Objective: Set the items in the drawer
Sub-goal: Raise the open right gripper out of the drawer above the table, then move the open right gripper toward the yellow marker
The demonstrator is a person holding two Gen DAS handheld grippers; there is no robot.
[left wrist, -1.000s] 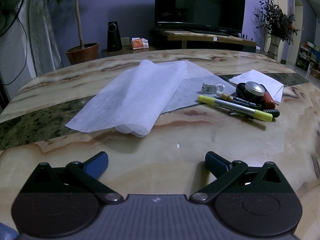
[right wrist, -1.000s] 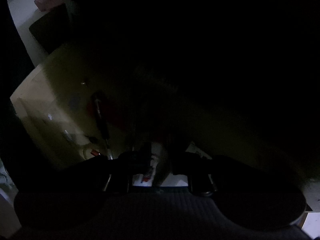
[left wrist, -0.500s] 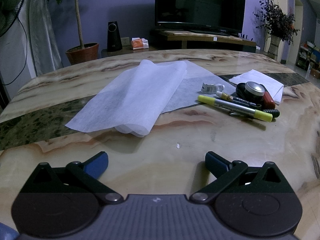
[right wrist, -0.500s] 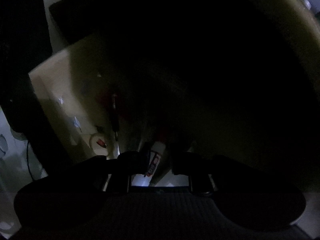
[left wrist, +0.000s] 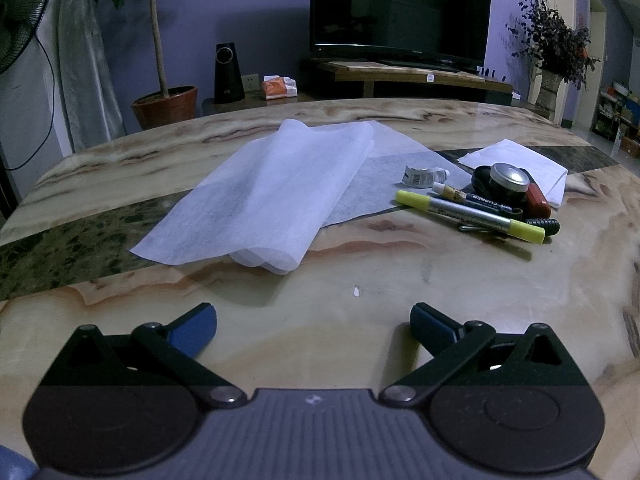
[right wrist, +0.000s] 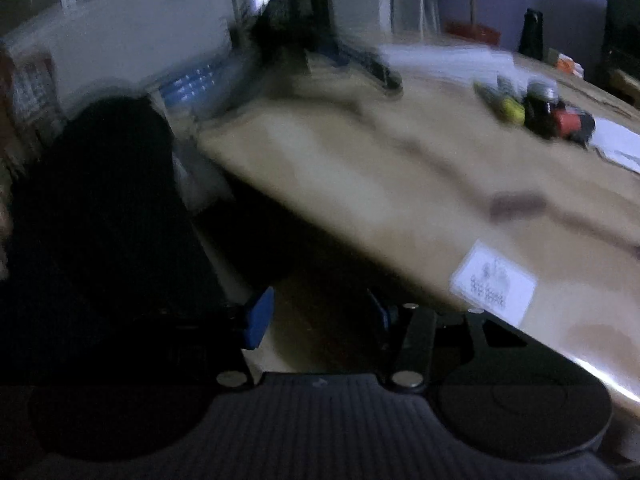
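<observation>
Marker (left wrist: pixel 486 201) label seemingly unreadable, yellow highlighter (left wrist: pixel 470 216) beside

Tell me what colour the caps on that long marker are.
Yellow caps on a silver-grey marker, clearest in the left wrist view.

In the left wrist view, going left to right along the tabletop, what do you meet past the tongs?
Folded white sheet → crumpled small tube → yellow highlighter → round metal-lidded tin → white napkin at the far right.
</observation>
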